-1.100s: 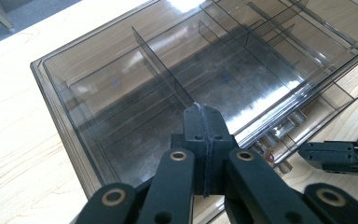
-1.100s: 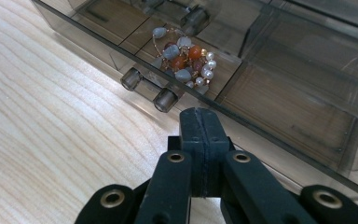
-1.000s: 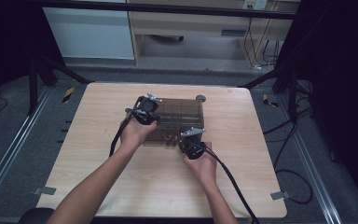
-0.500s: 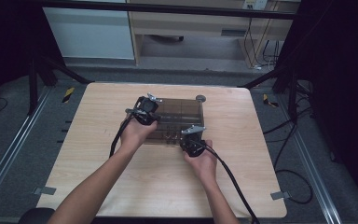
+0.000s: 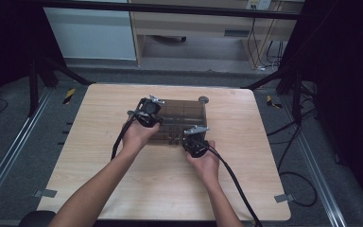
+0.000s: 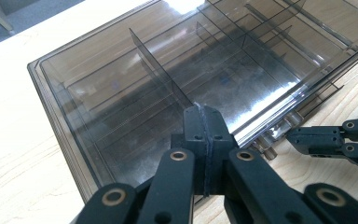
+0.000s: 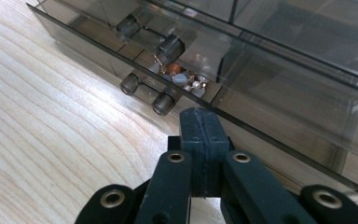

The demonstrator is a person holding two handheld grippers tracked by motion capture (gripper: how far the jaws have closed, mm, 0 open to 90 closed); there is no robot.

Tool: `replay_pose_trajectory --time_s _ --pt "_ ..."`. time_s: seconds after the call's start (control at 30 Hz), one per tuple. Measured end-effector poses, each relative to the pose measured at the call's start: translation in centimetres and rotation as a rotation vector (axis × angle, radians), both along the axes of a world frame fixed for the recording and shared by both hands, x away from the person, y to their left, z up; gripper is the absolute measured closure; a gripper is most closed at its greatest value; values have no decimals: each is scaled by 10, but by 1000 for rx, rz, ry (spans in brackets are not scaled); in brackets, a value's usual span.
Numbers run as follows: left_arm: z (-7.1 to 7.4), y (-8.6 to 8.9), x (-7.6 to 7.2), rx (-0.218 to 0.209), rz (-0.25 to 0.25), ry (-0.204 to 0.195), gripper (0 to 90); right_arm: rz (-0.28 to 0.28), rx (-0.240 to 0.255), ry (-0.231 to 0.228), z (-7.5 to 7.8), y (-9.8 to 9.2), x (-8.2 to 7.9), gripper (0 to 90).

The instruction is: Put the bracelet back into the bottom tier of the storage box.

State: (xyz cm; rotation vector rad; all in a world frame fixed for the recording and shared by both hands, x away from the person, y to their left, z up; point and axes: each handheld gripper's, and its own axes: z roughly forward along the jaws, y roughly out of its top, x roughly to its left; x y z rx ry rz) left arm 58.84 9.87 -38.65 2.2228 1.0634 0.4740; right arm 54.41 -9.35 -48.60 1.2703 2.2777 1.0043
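Nearest the person, the right gripper (image 5: 194, 141) sits at the front edge of a smoky, translucent plastic organiser box (image 5: 179, 113) with thin inner dividers, which lies flat near the middle of the pale wooden table (image 5: 99, 161). In the right gripper view its jaws are pressed together, tips meeting with nothing between them, and they point at the box's front wall at about 12 o'clock. Just beyond the tips, at 11 o'clock, stands a dark tinted drawer handle with two round posts (image 7: 148, 93), and behind it a small heap of beads and jewellery bits in orange, grey and pearl tones (image 7: 179, 77) lies in a shallow compartment.

Farther on, the left gripper (image 5: 147, 109) rests at the box's left rear corner. Its jaws are likewise closed on nothing, tips lying against the box's top, as the left gripper view shows.

The work looks barely begun: both tools steady or press the box, the beads are untouched, and opening it is left, I judge.

At 1 o'clock past the box lies a small grey round disc (image 5: 203, 100), well clear. The gripper cables trail back toward the person.
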Motion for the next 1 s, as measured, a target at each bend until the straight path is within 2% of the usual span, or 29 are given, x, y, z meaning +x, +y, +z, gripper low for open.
replay_pose_trajectory --time_s 0.37,0.6,1.0 --pt "0 0 -1 -1 1 -1 899 1 -1 -9 1 3 2 900" --pt "0 0 0 -8 0 3 899 4 -21 -2 -3 4 3 900" --pt "0 0 -2 1 -4 -3 899 -8 -18 -6 -2 2 6 900"
